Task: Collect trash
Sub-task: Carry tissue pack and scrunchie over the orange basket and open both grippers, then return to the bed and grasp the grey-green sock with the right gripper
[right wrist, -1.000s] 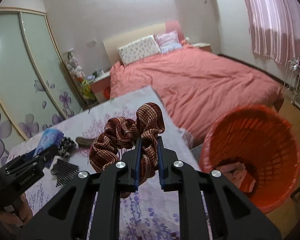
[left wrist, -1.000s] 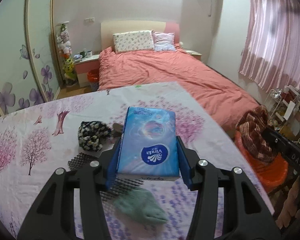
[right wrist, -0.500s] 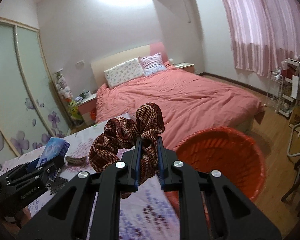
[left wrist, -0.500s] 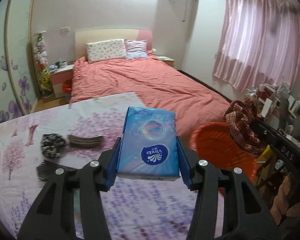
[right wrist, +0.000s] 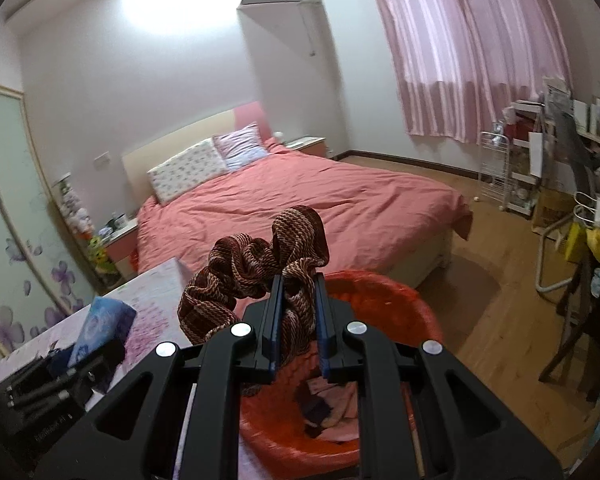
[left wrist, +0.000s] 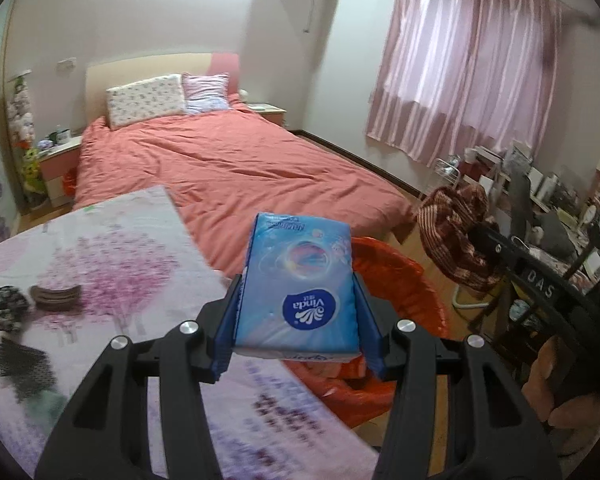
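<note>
My left gripper (left wrist: pixel 298 320) is shut on a blue Vinda tissue pack (left wrist: pixel 298 280) and holds it over the table's right edge, just above the near rim of the orange trash basket (left wrist: pixel 404 276). My right gripper (right wrist: pixel 298 320) is shut on a brown striped scrunchie (right wrist: pixel 256 272) and holds it above the same basket (right wrist: pixel 384 300). Pink and dark scraps lie in the basket. The scrunchie also shows in the left wrist view (left wrist: pixel 456 236), to the right of the basket. The tissue pack also shows in the right wrist view (right wrist: pixel 104 328).
The table with a floral cloth (left wrist: pixel 112 248) carries a black floral scrunchie (left wrist: pixel 6 308), a brown comb-like item (left wrist: pixel 56 296) and a black mesh piece (left wrist: pixel 24 364). A bed with a pink cover (left wrist: pixel 228 168) stands behind. A cluttered desk (left wrist: pixel 548 216) stands at the right.
Both grippers have swung right, away from the table and toward the orange basket, still holding the tissue pack and the scrunchie. The basket now lies right under both.
</note>
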Tool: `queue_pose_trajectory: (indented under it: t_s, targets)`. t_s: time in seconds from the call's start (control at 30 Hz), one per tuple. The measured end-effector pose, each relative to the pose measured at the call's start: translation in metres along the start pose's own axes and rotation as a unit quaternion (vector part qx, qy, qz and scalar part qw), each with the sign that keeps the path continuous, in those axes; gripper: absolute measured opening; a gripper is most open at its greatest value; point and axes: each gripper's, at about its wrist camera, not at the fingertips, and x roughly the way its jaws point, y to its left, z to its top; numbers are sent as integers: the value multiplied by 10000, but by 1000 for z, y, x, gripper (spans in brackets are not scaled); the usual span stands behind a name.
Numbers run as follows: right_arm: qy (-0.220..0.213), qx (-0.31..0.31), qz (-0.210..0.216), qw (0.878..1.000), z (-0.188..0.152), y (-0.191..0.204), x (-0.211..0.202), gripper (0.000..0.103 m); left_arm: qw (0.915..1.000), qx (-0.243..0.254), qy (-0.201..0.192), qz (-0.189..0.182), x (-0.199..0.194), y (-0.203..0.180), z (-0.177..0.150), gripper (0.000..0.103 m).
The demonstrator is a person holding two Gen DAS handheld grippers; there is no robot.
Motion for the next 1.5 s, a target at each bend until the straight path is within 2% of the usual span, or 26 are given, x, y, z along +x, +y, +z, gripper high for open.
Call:
queue_pose_trajectory:
  t_s: [0.2,0.3,0.4,0.47,0.53,0.6,0.87,1.17,1.33,1.5]
  targets:
    - [4,185,-171,9997,4,-17,12,15,9997,56,197,-129,38,-22,-3,51]
    - [212,247,-137,9994,2,-26,28,19,9994,51,350,-66,57,-26,-5,53]
    - [452,198,-94,9987,-4,-30,41,29,9989,63,470,4,70,-23,-8,59]
    - [555,110,-127,9983,-11,-29,43,39,9984,63,540,142,75,-17,-14,61]
    - [599,88,-113,9981,-15,-30,41,44,9980,42,571,278,76,-7,-19,61]
    - [629,73,-117,9979,-17,-30,39,44,9976,4,572,391,74,1,-21,62]
    - [576,-212,-22,9981,-11,-9,31,46,9950,-124,460,881,44,43,-31,64]
    - [635,-735,307,9948,-23,39,22,47,9886,-364,366,1412,1,102,-50,65]
    - [769,-948,582,9908,-38,68,19,49,9816,-586,281,1797,-26,143,-61,65]
    - [1043,-1316,1005,9807,-64,113,18,50,9705,-850,176,2250,-58,187,-78,67]
